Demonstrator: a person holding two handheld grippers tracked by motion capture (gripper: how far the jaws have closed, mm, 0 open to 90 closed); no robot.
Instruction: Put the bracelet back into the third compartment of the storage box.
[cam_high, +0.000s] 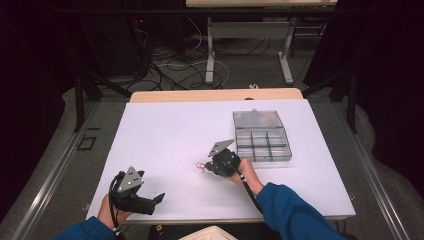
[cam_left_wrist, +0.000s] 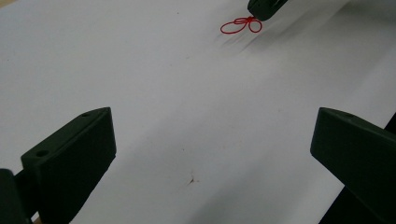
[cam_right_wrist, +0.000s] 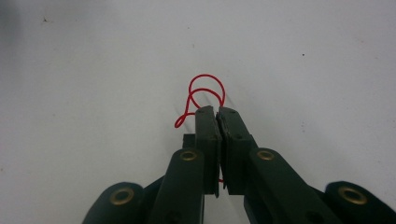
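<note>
near the middle of the white worktop, the right gripper has its fingers pressed together on a thin red wire, with only a sliver of gap between them. the wire's loops poke out past the fingertips and lie at or just above the sheet; i cannot tell if it is lifted clear yet. the grasp looks made, so what is left, as i judge it, is carrying the wire to the clear compartment box, which sits just beyond and to the right of that hand, its lid standing open at the back.

the wire is very fine, bright red, bent into two or three small rounded loops that meet at a pinch point, a bit like a bow. it looks springy and easy to lose from a shallow grip.

the left gripper rests near the worktop's front left edge, its fingers spread wide with nothing between them.
</note>
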